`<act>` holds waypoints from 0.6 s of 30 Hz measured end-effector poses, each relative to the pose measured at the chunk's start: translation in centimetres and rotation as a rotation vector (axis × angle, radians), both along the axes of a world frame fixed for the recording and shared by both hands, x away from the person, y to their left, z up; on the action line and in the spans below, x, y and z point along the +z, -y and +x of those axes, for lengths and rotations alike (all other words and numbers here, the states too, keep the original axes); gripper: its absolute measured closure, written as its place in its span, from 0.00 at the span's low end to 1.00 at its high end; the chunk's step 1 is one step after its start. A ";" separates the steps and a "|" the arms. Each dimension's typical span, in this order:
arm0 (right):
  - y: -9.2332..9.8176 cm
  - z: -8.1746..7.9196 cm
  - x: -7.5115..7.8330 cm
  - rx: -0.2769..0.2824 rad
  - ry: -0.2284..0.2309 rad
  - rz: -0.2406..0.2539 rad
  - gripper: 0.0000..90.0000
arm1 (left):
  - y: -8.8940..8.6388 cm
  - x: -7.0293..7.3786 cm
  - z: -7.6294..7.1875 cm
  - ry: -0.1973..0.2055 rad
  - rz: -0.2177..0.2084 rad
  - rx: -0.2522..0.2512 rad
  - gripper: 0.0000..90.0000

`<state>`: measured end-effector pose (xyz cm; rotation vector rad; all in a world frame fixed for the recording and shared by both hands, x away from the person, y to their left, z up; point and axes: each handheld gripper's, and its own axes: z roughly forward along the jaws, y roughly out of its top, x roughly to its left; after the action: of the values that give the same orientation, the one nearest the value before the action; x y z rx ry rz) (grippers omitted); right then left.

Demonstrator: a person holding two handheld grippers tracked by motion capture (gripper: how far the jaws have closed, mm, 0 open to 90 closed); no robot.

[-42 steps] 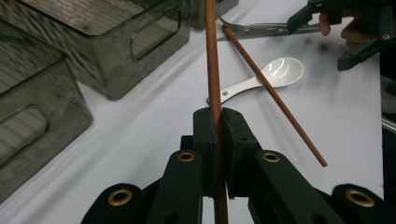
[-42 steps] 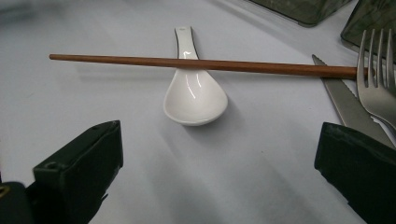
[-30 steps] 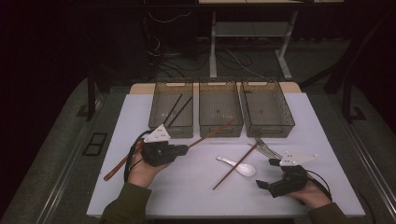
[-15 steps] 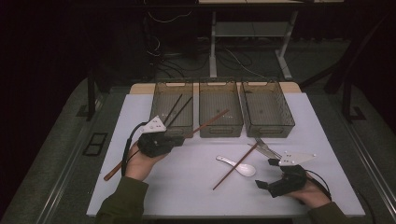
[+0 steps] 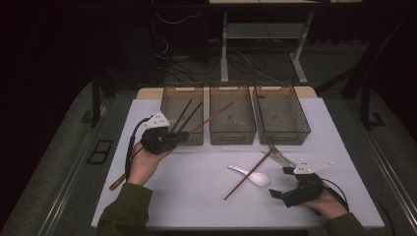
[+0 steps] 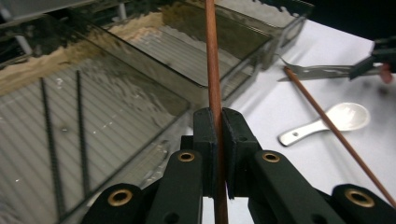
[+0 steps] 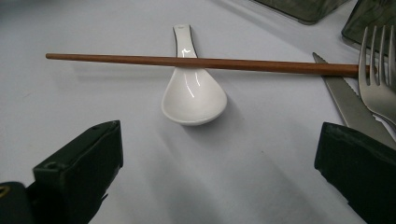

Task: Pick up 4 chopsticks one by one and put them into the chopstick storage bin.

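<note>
High view: left gripper (image 5: 183, 136) pinches a brown chopstick (image 5: 216, 114) near its middle, at the front of the left bin (image 5: 169, 105). The far end pokes over the middle bin (image 5: 232, 132), the tail trails back toward the tabletop (image 5: 196, 191) edge. Two dark chopsticks (image 5: 186, 115) already lie in the left bin. Risk: released at this angle, the stick bridges two bins or lands in the wrong one.

Left gripper view: fingers (image 6: 205, 140) shut tight on the chopstick (image 6: 212, 70), but it's a thin round stick in a mid-shaft pinch, so it could pivot or slide if the tip clips the bin wall.

Right gripper view: fingers (image 7: 84, 163) wide apart, holding nothing, just short of a spoon (image 7: 191, 93). A second chopstick (image 7: 205, 62) lies across the spoon, its end at a fork (image 7: 378, 70) and knife (image 7: 350, 107). Going for the spoon first likely rolls that stick or drags the cutlery
</note>
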<state>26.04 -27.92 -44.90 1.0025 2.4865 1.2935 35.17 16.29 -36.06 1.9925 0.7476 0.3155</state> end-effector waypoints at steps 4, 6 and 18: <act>0.0 0.1 0.0 -0.003 0.004 0.000 0.01 | -0.3 0.1 1.1 0.005 0.013 0.030 0.94; 0.0 0.0 0.0 -0.003 0.003 0.000 0.01 | -0.5 0.3 1.7 0.000 0.022 0.045 0.94; 0.0 0.0 0.0 -0.006 0.004 0.002 0.01 | -2.1 0.7 5.2 -0.022 0.040 0.171 0.94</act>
<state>26.04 -27.96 -44.91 1.0061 2.4775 1.2951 40.32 18.39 -35.36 1.9757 0.9350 0.4127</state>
